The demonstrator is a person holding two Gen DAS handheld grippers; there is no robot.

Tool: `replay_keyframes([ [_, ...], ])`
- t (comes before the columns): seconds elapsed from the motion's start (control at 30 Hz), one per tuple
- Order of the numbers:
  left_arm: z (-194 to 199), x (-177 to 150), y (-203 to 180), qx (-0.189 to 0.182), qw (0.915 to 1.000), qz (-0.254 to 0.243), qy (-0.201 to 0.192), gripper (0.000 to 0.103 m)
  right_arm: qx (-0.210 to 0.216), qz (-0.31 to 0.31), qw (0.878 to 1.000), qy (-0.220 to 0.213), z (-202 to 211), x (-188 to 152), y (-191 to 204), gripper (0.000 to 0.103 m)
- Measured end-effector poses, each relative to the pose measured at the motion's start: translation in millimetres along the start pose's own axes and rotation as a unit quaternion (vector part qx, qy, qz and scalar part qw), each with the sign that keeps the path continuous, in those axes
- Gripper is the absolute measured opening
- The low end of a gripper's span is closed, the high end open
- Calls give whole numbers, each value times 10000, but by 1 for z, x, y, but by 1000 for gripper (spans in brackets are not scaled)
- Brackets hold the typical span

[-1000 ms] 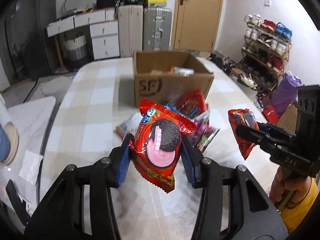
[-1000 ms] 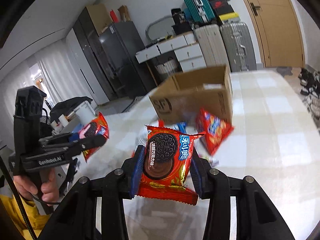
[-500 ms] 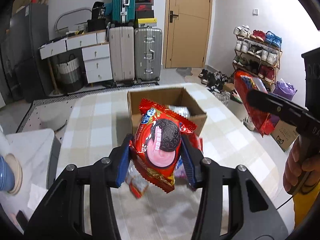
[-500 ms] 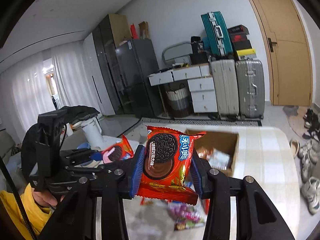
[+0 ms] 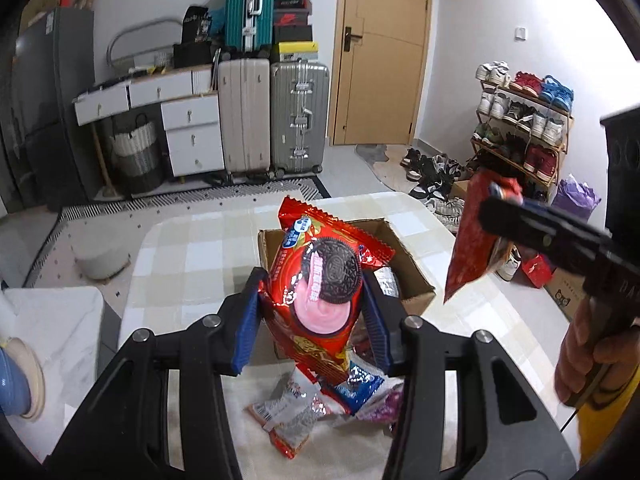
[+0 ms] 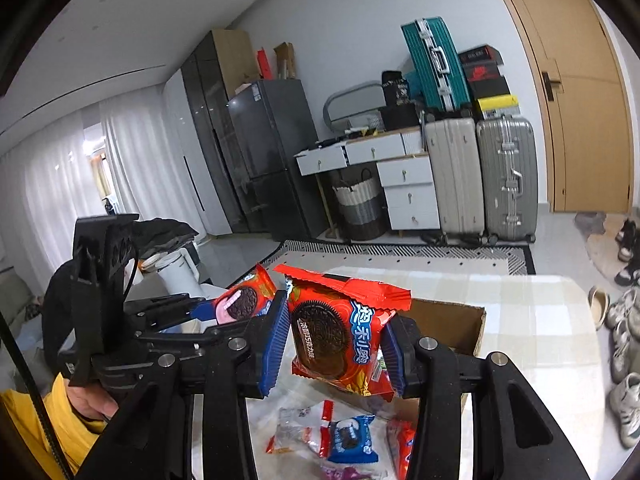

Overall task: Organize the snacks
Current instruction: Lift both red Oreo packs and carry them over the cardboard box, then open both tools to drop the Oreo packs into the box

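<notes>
Two handheld grippers hang above a checked table (image 5: 188,256), each clamped on one red cookie packet. The left gripper (image 5: 310,304) pinches a strawberry-cream cookie packet (image 5: 320,292) between its blue pads (image 5: 246,328), the packet upright and lifted clear of the table, in front of the one open cardboard box (image 5: 408,264) standing on the cloth. The right gripper (image 6: 336,340) is closed on a chocolate cookie packet (image 6: 340,328), likewise held upright in the air, with the box's far corner (image 6: 456,324) visible just behind it. Each gripper also shows in the other's camera: the right one (image 5: 496,212) to the right of the box in the left wrist view, the left one (image 6: 208,310) at left in the right wrist view, gripped by a hand (image 6: 90,402) emerging from a yellow sleeve (image 6: 60,428). On the table just in front of the box lies a loose heap of snacks (image 5: 320,404); at least five wrappers can be counted, among them a blue packet (image 6: 352,438), a clear one (image 6: 296,428), a red one (image 6: 402,446) and a purple one (image 5: 384,404). At least one packet (image 5: 386,280) is seen inside the box. Against the far wall stand three suitcases: one teal (image 5: 250,0), one beige (image 5: 244,116), one silver (image 5: 300,116).
</notes>
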State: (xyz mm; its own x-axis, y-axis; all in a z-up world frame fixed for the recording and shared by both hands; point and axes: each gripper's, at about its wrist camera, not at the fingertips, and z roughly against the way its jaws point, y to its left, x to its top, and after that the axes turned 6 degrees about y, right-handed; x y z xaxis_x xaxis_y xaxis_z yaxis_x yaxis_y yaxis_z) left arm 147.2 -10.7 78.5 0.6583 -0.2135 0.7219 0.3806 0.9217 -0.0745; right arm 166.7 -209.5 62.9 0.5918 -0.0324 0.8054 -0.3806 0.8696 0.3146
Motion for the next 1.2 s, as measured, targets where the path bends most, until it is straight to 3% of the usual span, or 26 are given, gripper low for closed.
replay_keyframes([
  [0.8,-219,87,20,17,9962,50,870,43,70,-624,9972,407,-100,21,-94,43],
  [1.2,-301,85,26,43,9919,173,1255,44,136,-1049,9920,688,-127,-1,-123,43],
])
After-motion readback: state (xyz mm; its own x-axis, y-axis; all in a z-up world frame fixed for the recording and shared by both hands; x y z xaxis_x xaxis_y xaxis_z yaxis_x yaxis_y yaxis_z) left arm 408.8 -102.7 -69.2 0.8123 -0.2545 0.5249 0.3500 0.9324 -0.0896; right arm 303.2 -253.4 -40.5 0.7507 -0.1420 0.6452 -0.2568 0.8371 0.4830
